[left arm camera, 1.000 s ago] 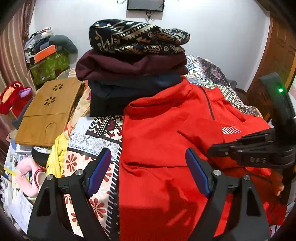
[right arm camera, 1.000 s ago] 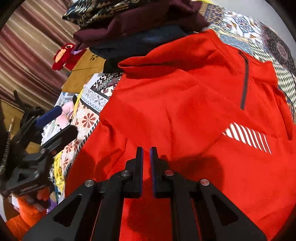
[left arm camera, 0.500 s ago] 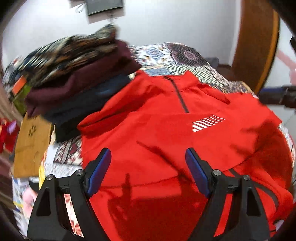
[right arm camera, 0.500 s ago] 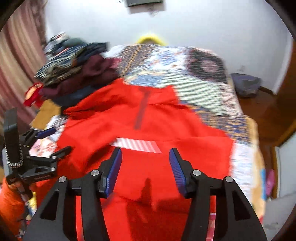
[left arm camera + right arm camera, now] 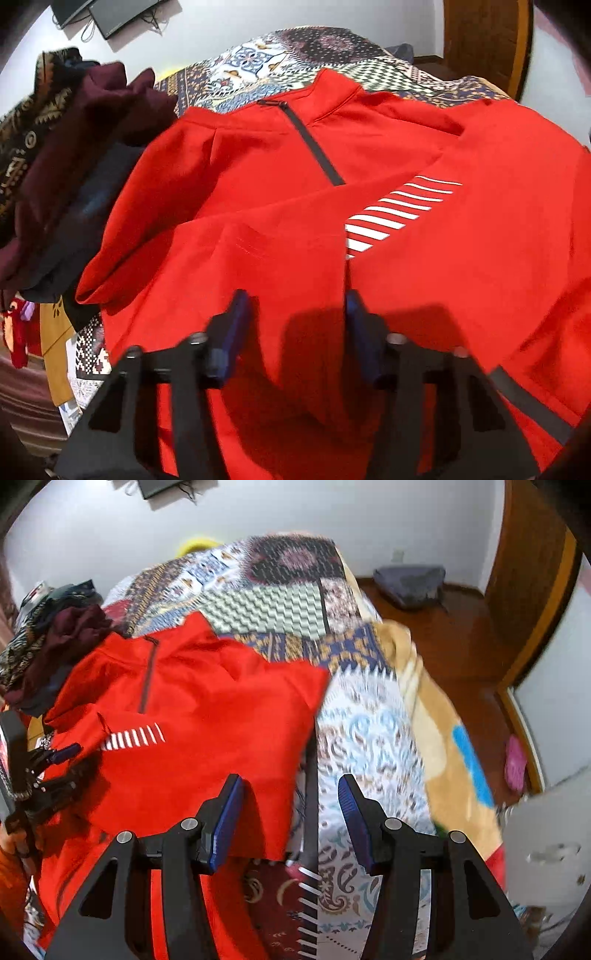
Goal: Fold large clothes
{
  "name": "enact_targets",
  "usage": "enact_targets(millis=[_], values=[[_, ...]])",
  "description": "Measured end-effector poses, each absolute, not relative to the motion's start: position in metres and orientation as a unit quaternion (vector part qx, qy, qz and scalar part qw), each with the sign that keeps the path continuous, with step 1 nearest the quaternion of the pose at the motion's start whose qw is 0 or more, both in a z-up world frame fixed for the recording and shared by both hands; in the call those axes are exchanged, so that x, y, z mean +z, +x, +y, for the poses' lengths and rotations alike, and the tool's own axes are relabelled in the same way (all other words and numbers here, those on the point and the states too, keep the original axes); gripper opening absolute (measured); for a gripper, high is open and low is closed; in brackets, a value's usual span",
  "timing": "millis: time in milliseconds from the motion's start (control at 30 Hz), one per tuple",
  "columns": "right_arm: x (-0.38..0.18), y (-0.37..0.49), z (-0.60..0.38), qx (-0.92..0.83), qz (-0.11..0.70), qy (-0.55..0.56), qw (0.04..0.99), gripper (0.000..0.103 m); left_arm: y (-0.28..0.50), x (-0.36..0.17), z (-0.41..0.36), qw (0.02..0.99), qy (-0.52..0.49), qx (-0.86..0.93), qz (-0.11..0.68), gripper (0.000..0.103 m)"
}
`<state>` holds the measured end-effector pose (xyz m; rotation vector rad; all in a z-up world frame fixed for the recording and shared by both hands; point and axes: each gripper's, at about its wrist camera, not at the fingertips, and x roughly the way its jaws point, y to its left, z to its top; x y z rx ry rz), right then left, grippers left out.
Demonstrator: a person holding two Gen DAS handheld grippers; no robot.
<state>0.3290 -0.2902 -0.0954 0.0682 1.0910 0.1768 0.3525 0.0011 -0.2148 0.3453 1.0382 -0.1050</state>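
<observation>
— Red pullover (image 5: 280,236): smooth matt cloth, with a dark zip (image 5: 314,147) and glossy white stripes (image 5: 391,210) printed on.
— Bedspread (image 5: 280,602)?
— Patterned woven cloth, matt.
— Grippers?
— Left gripper (image 5: 295,325) and right gripper (image 5: 290,805): matt black plastic, ribbed blue pads (image 5: 225,819), shiny metal bolts.
— Pile of clothes (image 5: 74,147)?
— Soft cloth, maroon and dark blue, one piece with a gold print.
— Door frame (image 5: 532,576) and floor (image 5: 436,627)?
— Varnished wood, glossy.
</observation>
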Motion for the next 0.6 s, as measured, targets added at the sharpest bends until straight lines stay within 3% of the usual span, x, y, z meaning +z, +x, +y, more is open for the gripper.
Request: enact_targets(millis=[33, 100, 200, 400, 600], values=[[-0.1, 0.329, -0.292, 0.085, 0.522, 0.036, 0.848, 0.049, 0.355, -0.216, 0.002, 0.853, 0.16, -0.048, 0.494, 0.034], [-0.106, 0.329, -0.292, 0.089, 0.528, 0.044, 0.843, 0.049, 0.358, -0.213, 0.01, 0.858, 0.14, -0.047, 0.493, 0.011], [-0.108, 0.335, -0.293, 0.098, 0.534, 0.055, 0.838, 0.05, 0.358, -0.195, 0.025, 0.871, 0.101, -0.053, 0.478, 0.003], [-0.093, 0.342, -0.288, 0.099, 0.511, 0.05, 0.852, 0.05, 0.346, -0.14, 0.059, 0.905, 0.035, -0.048, 0.42, 0.002], [-0.126, 0.345, -0.267, 0.111, 0.544, 0.032, 0.831, 0.05, 0.324, -0.1, 0.09, 0.937, 0.018, -0.023, 0.348, 0.002]])
